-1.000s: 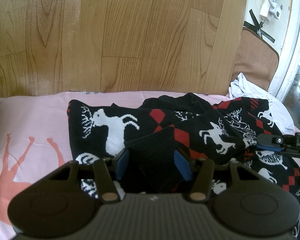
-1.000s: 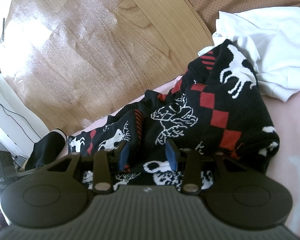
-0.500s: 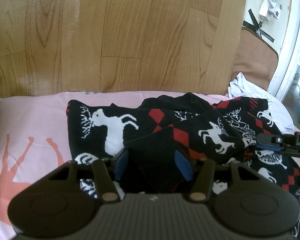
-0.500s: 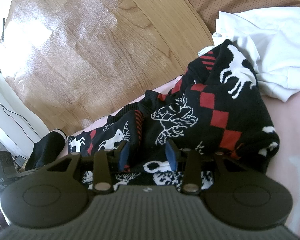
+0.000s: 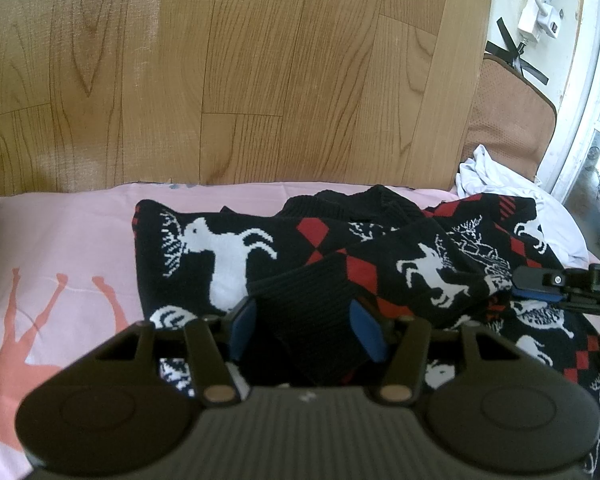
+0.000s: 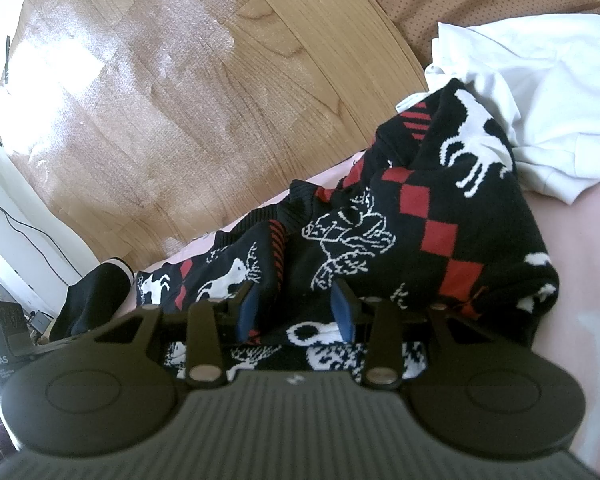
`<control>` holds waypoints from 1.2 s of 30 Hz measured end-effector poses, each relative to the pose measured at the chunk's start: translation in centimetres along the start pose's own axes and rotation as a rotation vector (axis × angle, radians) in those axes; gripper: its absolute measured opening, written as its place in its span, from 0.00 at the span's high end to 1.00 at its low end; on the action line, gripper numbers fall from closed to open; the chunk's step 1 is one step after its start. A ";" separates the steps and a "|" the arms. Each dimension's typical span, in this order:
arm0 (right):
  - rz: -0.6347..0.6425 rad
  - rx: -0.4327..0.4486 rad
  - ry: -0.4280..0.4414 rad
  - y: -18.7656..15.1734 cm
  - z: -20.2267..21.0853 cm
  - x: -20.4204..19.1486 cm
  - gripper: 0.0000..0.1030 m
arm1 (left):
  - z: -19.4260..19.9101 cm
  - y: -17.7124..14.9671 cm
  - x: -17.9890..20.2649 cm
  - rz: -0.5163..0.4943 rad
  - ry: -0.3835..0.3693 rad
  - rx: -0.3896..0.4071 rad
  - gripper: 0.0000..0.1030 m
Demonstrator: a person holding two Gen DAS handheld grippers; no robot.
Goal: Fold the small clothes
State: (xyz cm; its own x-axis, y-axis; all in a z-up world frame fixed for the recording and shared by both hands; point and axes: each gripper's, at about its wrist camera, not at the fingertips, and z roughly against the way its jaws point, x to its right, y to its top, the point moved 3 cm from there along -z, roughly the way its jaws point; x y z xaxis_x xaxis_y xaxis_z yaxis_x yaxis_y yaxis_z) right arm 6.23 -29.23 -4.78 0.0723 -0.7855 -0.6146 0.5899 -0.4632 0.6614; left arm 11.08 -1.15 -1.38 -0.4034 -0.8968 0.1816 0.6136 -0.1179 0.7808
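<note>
While almost nothing has shifted in the last second, the left hand-held gripper (image 5: 306, 330) stays clenched on the sweater (image 5: 384, 264) cuff. Right hand-held gripper (image 6: 296, 312) likewise grips a sweater fold; the fold looks paused.

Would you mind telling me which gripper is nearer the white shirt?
Right. The right gripper sits over the sweater on the side where the white shirt lies; the left gripper holds the sweater's black cuff farther from it.

Sweater cuff (image 5: 312, 320): sits marginally nearer within the left tongs (image 5: 306, 330) than one second ago; no other change visible in either view.
</note>
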 end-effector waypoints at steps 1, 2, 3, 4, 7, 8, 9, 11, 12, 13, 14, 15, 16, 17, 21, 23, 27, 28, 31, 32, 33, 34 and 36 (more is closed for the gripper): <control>0.000 0.000 0.000 0.0 0.0 0.0 0.58 | 0.0 0.0 0.0 0.000 0.000 0.000 0.48; 0.000 0.000 0.000 0.0 -0.1 0.0 0.58 | 0.0 0.0 0.0 0.000 0.000 0.000 0.48; 0.000 0.000 0.000 0.0 0.0 0.0 0.58 | 0.0 0.0 0.0 0.000 0.000 0.000 0.48; 0.000 0.000 0.000 0.0 0.0 0.0 0.58 | 0.0 0.0 0.0 0.000 0.000 0.000 0.48; 0.000 0.000 0.000 0.0 0.0 0.0 0.58 | 0.0 0.0 0.0 0.000 0.000 0.000 0.48; 0.000 0.000 0.000 0.0 -0.1 0.0 0.58 | 0.0 0.0 0.0 0.000 0.000 0.000 0.48; 0.000 0.000 0.000 0.0 0.0 0.0 0.58 | 0.0 0.0 0.0 0.000 0.000 0.000 0.48; 0.000 0.000 0.000 0.0 -0.1 0.0 0.58 | 0.0 0.0 0.0 -0.001 -0.001 0.000 0.48; 0.000 0.000 0.000 0.0 0.0 0.0 0.58 | 0.0 0.0 0.0 -0.001 -0.001 0.000 0.48; 0.000 0.000 0.000 0.0 -0.3 -0.1 0.58 | 0.0 0.0 0.0 -0.001 -0.001 0.000 0.48; 0.000 0.000 0.000 0.0 -0.1 0.0 0.58 | 0.0 0.0 0.0 -0.001 -0.001 0.000 0.48; 0.000 0.000 0.000 0.0 0.0 0.0 0.58 | 0.0 0.0 0.0 -0.001 -0.001 0.000 0.48; 0.000 0.000 0.000 0.0 0.0 0.0 0.58 | 0.0 0.0 0.0 -0.001 -0.001 0.000 0.48; 0.000 0.000 0.000 0.0 -0.3 -0.1 0.58 | 0.0 0.0 0.0 -0.001 -0.001 0.000 0.48; 0.000 0.000 0.000 0.0 0.0 0.0 0.58 | 0.0 0.0 0.0 -0.001 0.000 0.000 0.48; 0.000 0.000 0.000 0.0 -0.1 0.0 0.58 | 0.0 0.0 0.0 -0.002 -0.002 0.000 0.48; 0.000 0.000 0.000 0.0 0.0 0.0 0.58 | 0.0 0.0 0.0 -0.002 -0.001 0.000 0.47; 0.000 0.000 0.000 0.0 0.0 0.0 0.58 | 0.0 0.0 0.0 -0.001 0.000 0.001 0.47; 0.000 0.000 0.000 0.0 0.0 0.0 0.58 | 0.0 0.0 0.0 -0.001 0.000 0.001 0.46; 0.000 0.000 0.000 0.0 0.0 0.0 0.58 | 0.0 0.0 0.0 -0.001 0.000 0.001 0.46; 0.000 0.000 0.000 0.0 0.0 0.0 0.58 | 0.0 0.0 0.0 -0.001 0.000 0.001 0.46; 0.000 0.000 0.000 0.0 0.0 0.0 0.58 | 0.0 0.0 0.1 -0.001 0.000 0.001 0.46; 0.000 0.000 0.000 0.0 0.0 0.0 0.58 | 0.0 0.0 0.0 -0.001 0.000 0.001 0.46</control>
State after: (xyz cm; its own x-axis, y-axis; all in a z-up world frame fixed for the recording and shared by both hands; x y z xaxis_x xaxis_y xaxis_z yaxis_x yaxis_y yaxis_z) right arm 6.24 -29.24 -4.77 0.0725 -0.7857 -0.6144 0.5898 -0.4630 0.6616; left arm 11.04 -1.18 -1.36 -0.4041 -0.8967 0.1807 0.6127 -0.1186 0.7814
